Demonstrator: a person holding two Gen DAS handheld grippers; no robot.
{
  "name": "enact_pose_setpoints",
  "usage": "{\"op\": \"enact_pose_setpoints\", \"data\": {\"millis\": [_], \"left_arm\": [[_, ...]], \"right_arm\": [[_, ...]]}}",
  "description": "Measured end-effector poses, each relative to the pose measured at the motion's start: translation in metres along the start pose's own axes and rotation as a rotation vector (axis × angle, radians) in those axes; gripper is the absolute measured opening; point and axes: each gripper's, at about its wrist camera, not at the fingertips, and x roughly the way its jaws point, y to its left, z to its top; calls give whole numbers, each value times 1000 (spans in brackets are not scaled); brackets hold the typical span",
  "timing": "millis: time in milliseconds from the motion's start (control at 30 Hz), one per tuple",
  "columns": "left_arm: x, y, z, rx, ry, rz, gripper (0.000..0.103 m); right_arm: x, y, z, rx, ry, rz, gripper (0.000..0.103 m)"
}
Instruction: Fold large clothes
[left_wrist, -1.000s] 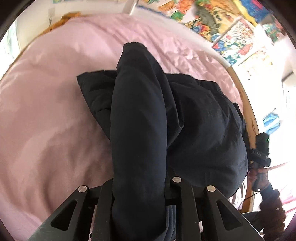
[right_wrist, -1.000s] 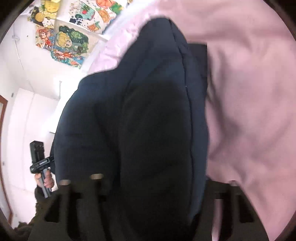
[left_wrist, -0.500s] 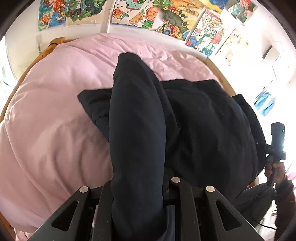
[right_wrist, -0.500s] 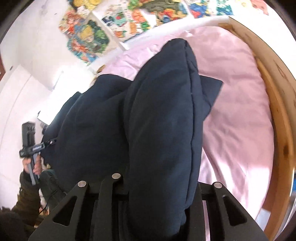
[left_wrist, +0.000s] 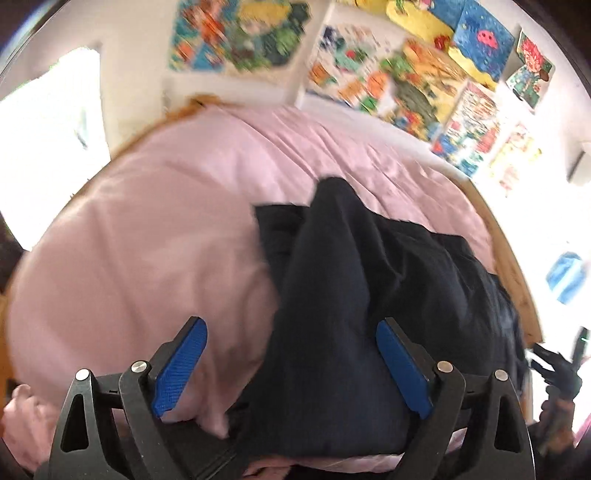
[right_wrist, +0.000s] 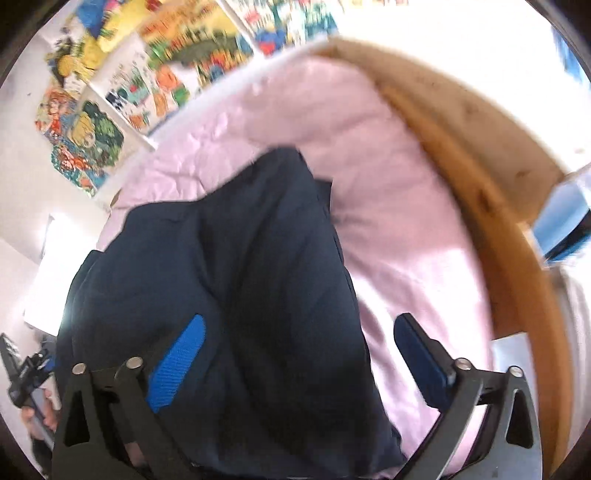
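My left claw (left_wrist: 291, 365) is spread wide, blue pads (left_wrist: 181, 369) well apart, and nothing is pinched between them. My right claw (right_wrist: 301, 369) is spread the same way, its pads clear of the cloth on both sides. So at this moment I hold nothing.

The dark navy padded jacket (left_wrist: 351, 314) lies on the bed, on the pink duvet (left_wrist: 147, 240), towards the side with the wooden bed frame (right_wrist: 498, 240). In both wrist views it runs right up under my claws and out between the fingers. One thick fold or sleeve (right_wrist: 266, 240) lies lengthwise on top of the body of the jacket, ending in a rounded tip at the far end.

I judge that at least one fold has been laid in: part of the jacket rests doubled over the rest, and the bundle is narrower than a spread-out coat would be. It is not finished, though. The outline is lumpy, a flat corner (left_wrist: 277, 225) juts out at the far left, and the right-hand edge trails loose towards the frame. What remains, I think, is gathering those loose edges and folding the long bundle across into a compact packet. Both views are somewhat blurred, so finer creases I cannot read.
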Motion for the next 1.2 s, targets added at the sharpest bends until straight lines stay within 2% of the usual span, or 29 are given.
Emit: {"op": "enact_pose_setpoints", "data": {"millis": [100,200,300,433,600,733,900,1033,1200], "left_arm": [[-29,-12,-16,30,-70,42,96],[-59,-28,-36,74,-137,24,97],[-83,-42,-55,118,-187,25,99],[-105,-62,-81,188,-241,49,100],[-126,-76,-113,252,-311,74,101],[-138,-82,-137,286,-366,81,102],[-145,-82,-162,321,-418,79,103],[-145,-79,-171,345,-428,77,103],[-144,-71,-179,317,-444,54,103]], "right_arm": [[-41,18,-23,-66,-123,5,101],[-77,34,-58,-128,-218,48,101],[-101,46,-88,-203,-289,76,101],[-130,72,-124,-312,-375,65,101],[-173,95,-169,-380,-495,49,101],[-189,107,-199,-440,-552,39,101],[-204,114,-226,-456,-596,44,101],[-206,120,-245,-477,-624,2,101],[-205,117,-263,-456,-641,-26,101]]}}
